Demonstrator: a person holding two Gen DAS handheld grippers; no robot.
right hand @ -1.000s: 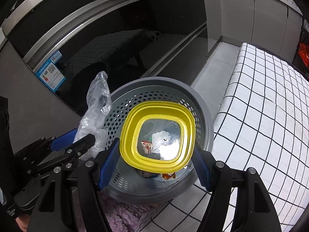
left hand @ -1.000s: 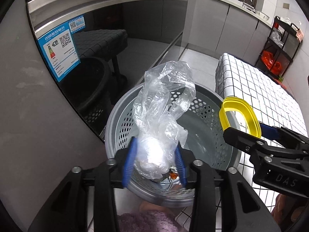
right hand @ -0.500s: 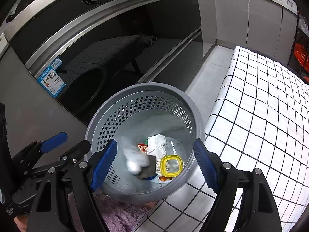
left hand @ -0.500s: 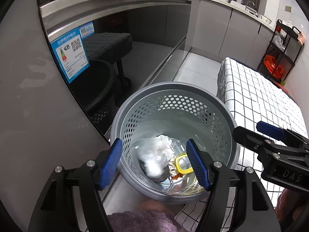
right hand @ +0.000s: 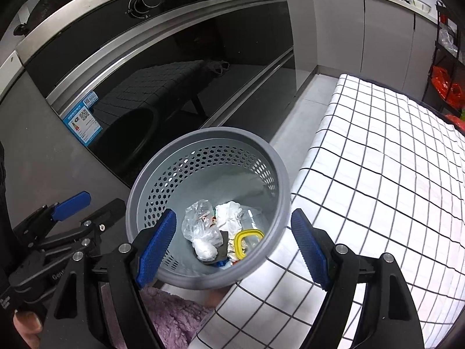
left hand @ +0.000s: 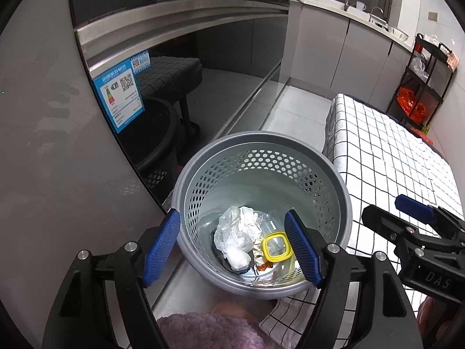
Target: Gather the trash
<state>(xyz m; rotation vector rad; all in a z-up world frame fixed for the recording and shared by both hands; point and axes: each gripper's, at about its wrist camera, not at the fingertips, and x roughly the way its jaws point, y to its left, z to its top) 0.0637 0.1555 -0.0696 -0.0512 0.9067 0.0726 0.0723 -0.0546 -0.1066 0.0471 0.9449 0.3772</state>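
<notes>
Both grippers hang above the grey perforated plastic waste basket (left hand: 261,157), pointing steeply down into it. The left gripper (left hand: 232,247) has its blue-padded fingers (left hand: 161,244) spread wide with nothing between them; its jaws have just been opening. The right gripper (right hand: 232,244) is likewise spread and empty, its jaws having widened within the same short span.

The trash lies at the basket's bottom, below and between the fingertips in both views: a crumpled clear plastic bag with a white wad inside (left hand: 235,241), a yellow-rimmed clear plastic lid (left hand: 276,245) just beside it toward the right finger of the left gripper, and white crumpled paper (right hand: 229,215) with small scraps beyond. None of it touches a pad.

Risks noted, as judgement:
- The basket stands close against the checked black-and-white cloth (left hand: 392,157) on one side and the dark glass appliance front (right hand: 162,81) on the other. A sideways swing on withdrawal could clip the rim with a spread finger and tip the basket, spilling the contents.
- The two grippers are near each other; crossing paths could knock them together.
- The bag is light and springy; it may unfold upward, and a pad passing low could drag it out.
- A purple fuzzy fabric (left hand: 203,331) sits beneath the fingers, near the basket's base; whether it touches the basket cannot be told.
</notes>
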